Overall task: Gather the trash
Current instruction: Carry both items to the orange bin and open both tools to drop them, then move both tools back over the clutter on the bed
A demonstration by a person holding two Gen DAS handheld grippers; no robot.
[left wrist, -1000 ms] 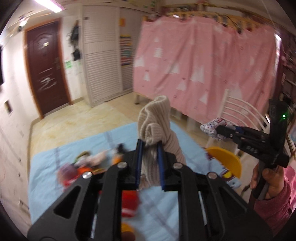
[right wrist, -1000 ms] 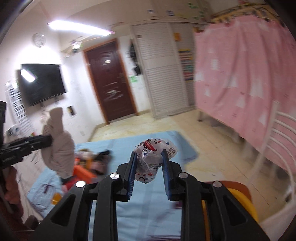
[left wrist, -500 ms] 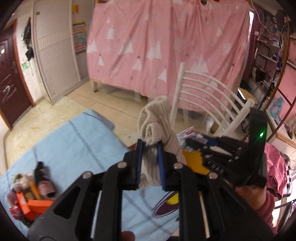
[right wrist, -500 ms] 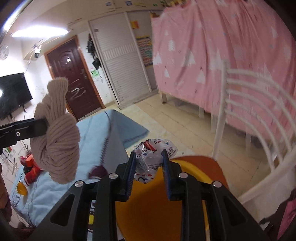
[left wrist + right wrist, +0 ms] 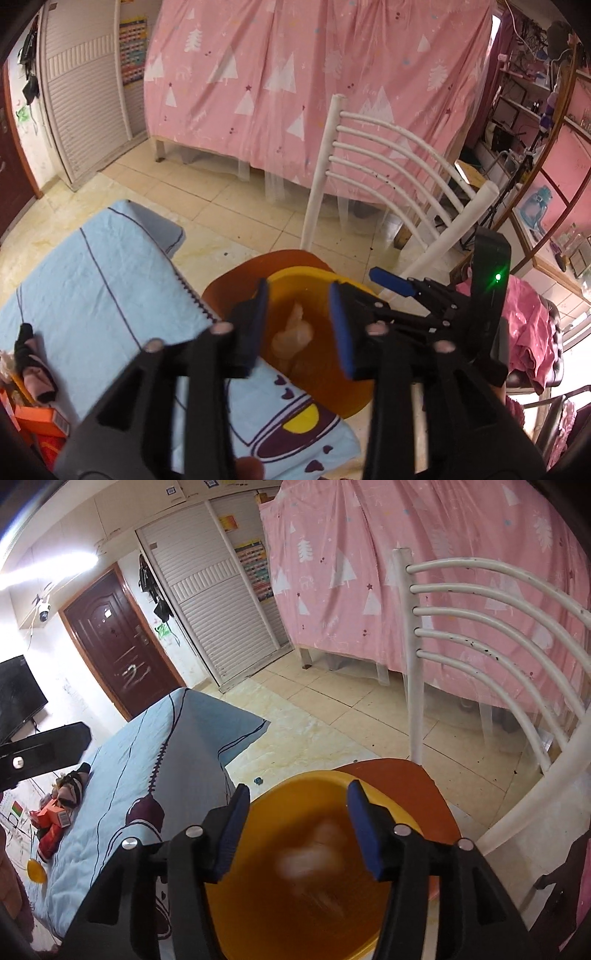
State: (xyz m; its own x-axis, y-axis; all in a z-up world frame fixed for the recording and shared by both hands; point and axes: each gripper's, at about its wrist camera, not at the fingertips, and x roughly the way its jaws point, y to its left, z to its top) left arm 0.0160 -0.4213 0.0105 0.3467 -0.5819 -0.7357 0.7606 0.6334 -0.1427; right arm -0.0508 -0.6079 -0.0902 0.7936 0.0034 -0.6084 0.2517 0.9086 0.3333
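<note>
Yellow plastic, the round basin (image 5: pixel 295 886) sits on the orange seat of the white slatted chair (image 5: pixel 480 635) in the lower middle of both views, and I judge it to be the trash bin here. My left gripper (image 5: pixel 299 325) and my right gripper (image 5: pixel 295 827) both hang over it with jaws opening and nothing pinched between the blue pads. A pale, blurred lump (image 5: pixel 291 334) lies inside the basin in the left view, and a whitish smear (image 5: pixel 314 853) in the right view, too blurred for me to name. My worry: the two tools crowd one small bowl, so a careless pull-back could knock its rim and tip it off the seat, or the loose pieces could bounce out. The left view alone shows the right tool's green light and the shelves at far right; the right view alone shows the brown door (image 5: pixel 118 646), the wall screen, and more litter (image 5: pixel 55 819) on the light blue sheet (image 5: pixel 147 760) at lower left
</note>
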